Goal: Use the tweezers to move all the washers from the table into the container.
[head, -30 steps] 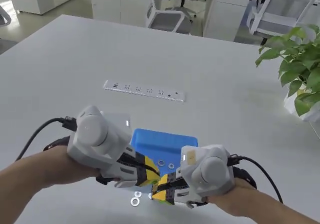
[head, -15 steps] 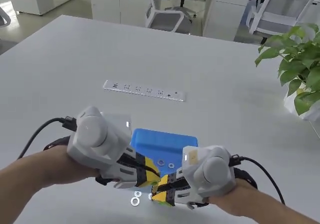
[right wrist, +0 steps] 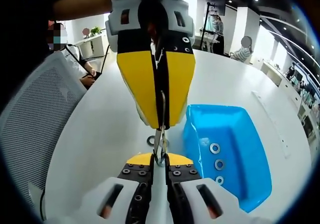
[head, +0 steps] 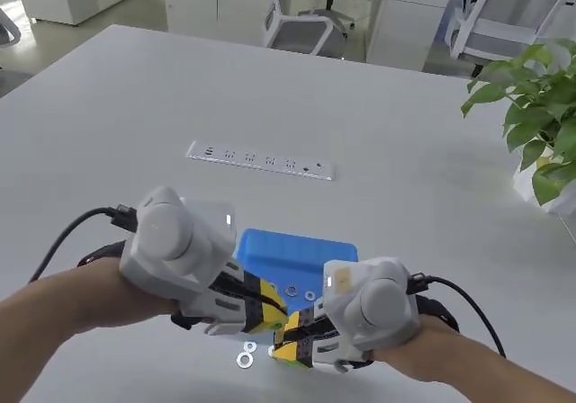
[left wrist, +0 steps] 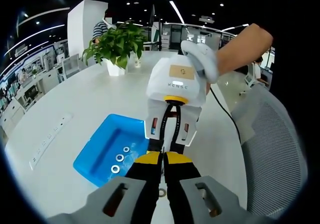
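Three washers (right wrist: 215, 148) sit in the container (right wrist: 240, 134); loose washers (head: 244, 361) (at least two) await you on the table (head: 405, 133). Left gripper (left wrist: 162, 158) and right gripper (right wrist: 159, 160) both clench the tweezers (right wrist: 162, 121).

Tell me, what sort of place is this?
Most likely an open-plan office: swivel chairs and white desks stand beyond the big white table, while a power strip and a potted plant sit on it.
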